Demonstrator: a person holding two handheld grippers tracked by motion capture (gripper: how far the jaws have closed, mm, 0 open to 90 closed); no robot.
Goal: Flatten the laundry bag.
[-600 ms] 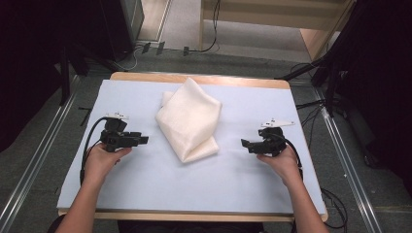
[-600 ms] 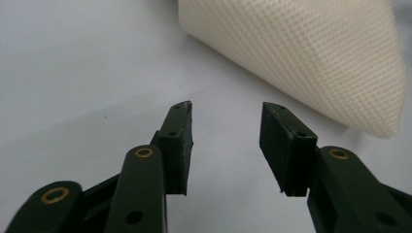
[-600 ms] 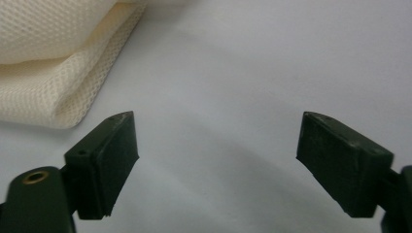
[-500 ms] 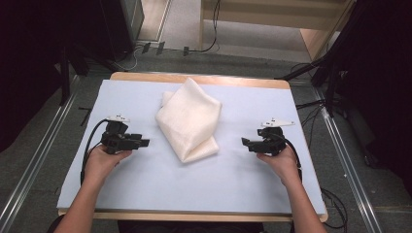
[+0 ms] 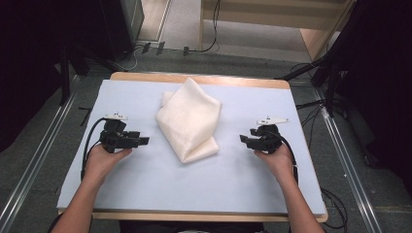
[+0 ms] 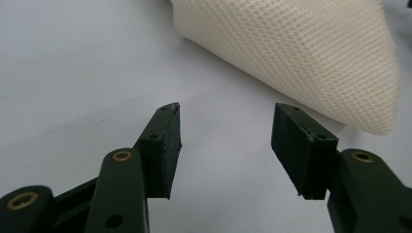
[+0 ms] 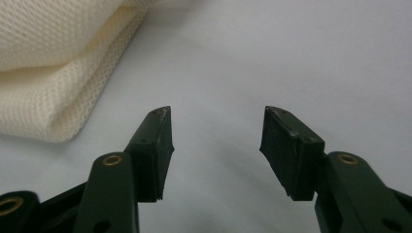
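Observation:
A folded cream mesh cloth (image 5: 189, 119) lies in the middle of the pale blue table cover (image 5: 145, 184). My left gripper (image 5: 144, 141) rests low on the table to the cloth's left, pointing at it, jaws open and empty. In the left gripper view the cloth (image 6: 301, 53) lies just ahead of the open left gripper (image 6: 226, 128). My right gripper (image 5: 243, 139) sits to the cloth's right, pointing at it, also open with nothing between its jaws. In the right gripper view the cloth's folded edge (image 7: 53, 82) is ahead and to the left of the right gripper (image 7: 216, 128).
The table's wooden edge (image 5: 199, 77) shows at the far side. Cables (image 5: 311, 104) run on the floor around the table, and metal rails (image 5: 29, 174) flank it. Dark equipment stands at both sides.

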